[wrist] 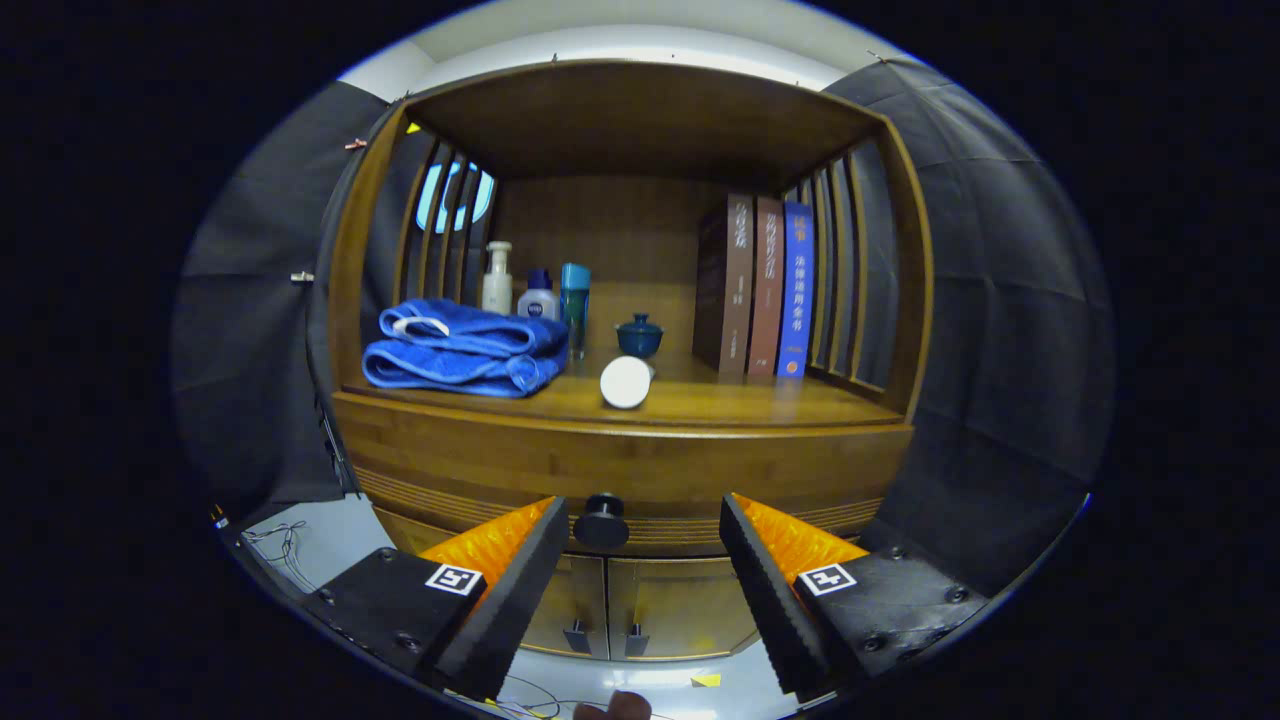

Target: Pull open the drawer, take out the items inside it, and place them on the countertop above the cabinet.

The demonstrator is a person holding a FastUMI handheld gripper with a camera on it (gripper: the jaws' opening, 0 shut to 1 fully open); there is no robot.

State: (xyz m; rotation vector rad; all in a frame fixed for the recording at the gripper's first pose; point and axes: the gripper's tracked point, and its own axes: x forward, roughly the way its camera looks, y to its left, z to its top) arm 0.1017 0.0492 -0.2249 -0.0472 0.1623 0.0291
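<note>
A wooden cabinet faces me with its drawer (620, 470) closed under the countertop (700, 400). The drawer's dark round knob (601, 520) sits just ahead of my fingers, nearer the left one. My gripper (645, 520) is open, with nothing between its fingers, and does not touch the knob. On the countertop lie folded blue towels (460, 345), a white round object (626, 382) on its side and a small dark blue lidded cup (639, 336). The drawer's contents are hidden.
Three bottles (535, 290) stand behind the towels and three upright books (765, 290) stand at the right of the shelf. Slatted wooden sides and a top board enclose the shelf. Two lower cabinet doors (640, 600) with small handles are shut. Wires (280, 540) lie on the floor.
</note>
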